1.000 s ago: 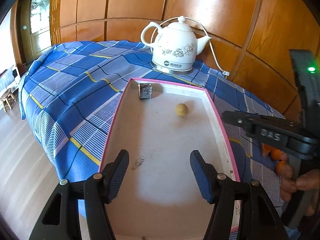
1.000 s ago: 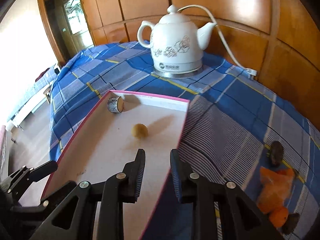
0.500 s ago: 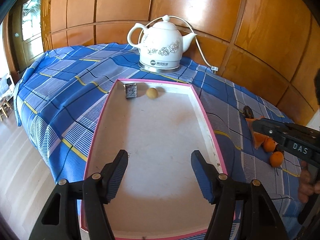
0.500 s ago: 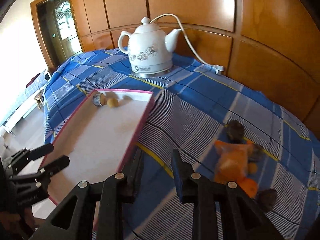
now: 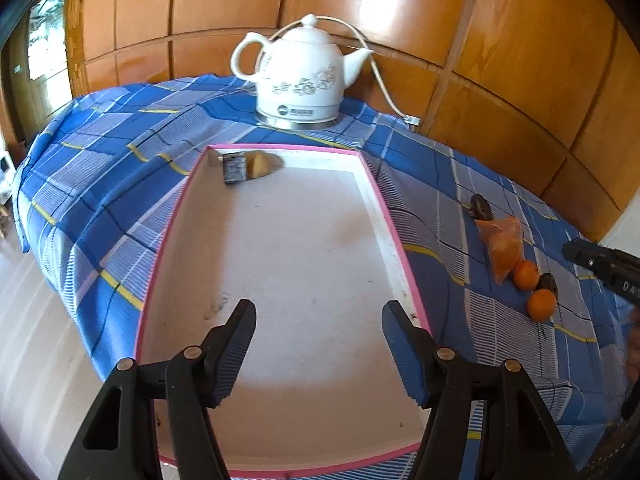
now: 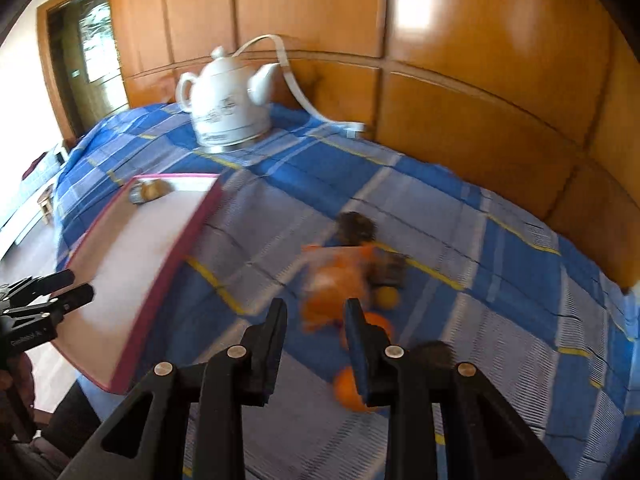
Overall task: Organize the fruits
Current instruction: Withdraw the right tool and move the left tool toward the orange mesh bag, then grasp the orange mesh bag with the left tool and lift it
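A white tray with a pink rim (image 5: pixel 396 236) lies on the blue checked cloth. In its far left corner a small yellow fruit (image 5: pixel 258 164) rests against a grey block (image 5: pixel 235 168). My left gripper (image 5: pixel 319 316) hangs open over the tray's near end, with nothing between its fingers. To the tray's right lies a pile: an orange bag (image 6: pixel 332 280), two oranges (image 6: pixel 380 326) (image 6: pixel 348 390), a yellow fruit (image 6: pixel 387 297) and dark fruits (image 6: pixel 356 226). My right gripper (image 6: pixel 316 312) hovers just short of this pile, its jaws narrowly apart and empty.
A white electric kettle (image 5: pixel 300 80) with its cord stands on the cloth behind the tray, against wooden wall panels. The cloth drops off at the left towards the floor (image 5: pixel 36 340). Bare cloth lies between the tray and the fruit pile.
My right gripper has swung from over the tray rightwards to the fruit pile. The yellow fruit has rolled to the tray's far left corner, beside the grey block. The left gripper has drifted slightly.
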The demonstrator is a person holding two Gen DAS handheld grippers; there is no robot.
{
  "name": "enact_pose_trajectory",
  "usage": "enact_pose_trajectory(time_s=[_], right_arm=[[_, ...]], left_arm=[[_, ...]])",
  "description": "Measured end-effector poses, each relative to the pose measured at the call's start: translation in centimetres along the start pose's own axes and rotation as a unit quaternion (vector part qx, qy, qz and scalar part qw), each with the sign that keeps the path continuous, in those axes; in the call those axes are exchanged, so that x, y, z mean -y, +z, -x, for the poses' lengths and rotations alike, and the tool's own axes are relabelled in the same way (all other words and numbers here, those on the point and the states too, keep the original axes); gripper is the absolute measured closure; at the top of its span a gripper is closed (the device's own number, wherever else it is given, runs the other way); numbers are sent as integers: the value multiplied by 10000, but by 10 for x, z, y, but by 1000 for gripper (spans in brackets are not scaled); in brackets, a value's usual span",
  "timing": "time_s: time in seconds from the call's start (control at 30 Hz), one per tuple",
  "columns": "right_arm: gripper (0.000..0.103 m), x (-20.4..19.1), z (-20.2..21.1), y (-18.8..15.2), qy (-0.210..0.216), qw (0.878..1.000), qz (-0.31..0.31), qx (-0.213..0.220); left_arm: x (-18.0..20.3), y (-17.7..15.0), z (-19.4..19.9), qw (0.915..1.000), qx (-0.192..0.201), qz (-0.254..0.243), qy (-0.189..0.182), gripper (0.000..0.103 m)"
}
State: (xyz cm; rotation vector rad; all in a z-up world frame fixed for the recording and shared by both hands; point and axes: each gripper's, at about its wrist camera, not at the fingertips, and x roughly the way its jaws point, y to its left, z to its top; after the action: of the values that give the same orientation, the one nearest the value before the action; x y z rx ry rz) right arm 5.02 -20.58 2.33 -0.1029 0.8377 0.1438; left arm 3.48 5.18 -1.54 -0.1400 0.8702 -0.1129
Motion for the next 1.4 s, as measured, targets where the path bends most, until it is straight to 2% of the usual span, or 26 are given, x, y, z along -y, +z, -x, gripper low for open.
enact_pose_trajectory(time_s=[0.17,0.33,0.47,0.53,0.67,0.7,0.77,0.8,1.1,1.23,1.3,1.33,1.37,1.4], right_arm=[[73,47,12,-5,-406,9988,-287,0],[73,94,16,-14,-803,9950,-599,-18],[73,125,11,-26,-782,9897,-1198,-32],[73,134,7,-28,-804,9861,-1443,-188],[73,140,13,-27,-705,9848,-1586,-62],[73,140,13,-27,-661,9846,-1618,-47],[73,137,15,-27,-566,9851,-1622,-33],[73,136,14,-26,-543,9856,-1601,-30],[69,139,15,-25,-355,9839,-1749,-28],[69,142,16,-25,-324,9826,-1830,-20],[69,142,16,-25,-317,9824,-1841,-23],[69,142,15,-25,-308,9825,-1836,-25],[69,141,15,-24,-310,9825,-1834,-33],[69,142,14,-24,-304,9826,-1832,-40]], left_arm=[[10,6,-2,9990,-198,14,-404,39],[43,14,0,9956,-177,-464,-793,39],[77,18,-5,9897,-302,-812,-1139,40],[94,22,-13,9864,-476,-854,-1319,41],[122,33,-30,9812,-713,-819,-1595,39],[128,36,-34,9802,-759,-816,-1638,38],[143,42,-45,9787,-848,-781,-1698,29],[149,44,-49,9787,-877,-761,-1694,28],[184,65,-107,9754,-1321,-214,-1752,27],[195,69,-131,9759,-1441,-144,-1634,27],[197,69,-144,9727,-1608,-94,-1673,30],[198,68,-147,9726,-1635,-108,-1650,35],[198,68,-152,9728,-1670,-130,-1603,48],[197,66,-156,9701,-1729,-107,-1699,52]])
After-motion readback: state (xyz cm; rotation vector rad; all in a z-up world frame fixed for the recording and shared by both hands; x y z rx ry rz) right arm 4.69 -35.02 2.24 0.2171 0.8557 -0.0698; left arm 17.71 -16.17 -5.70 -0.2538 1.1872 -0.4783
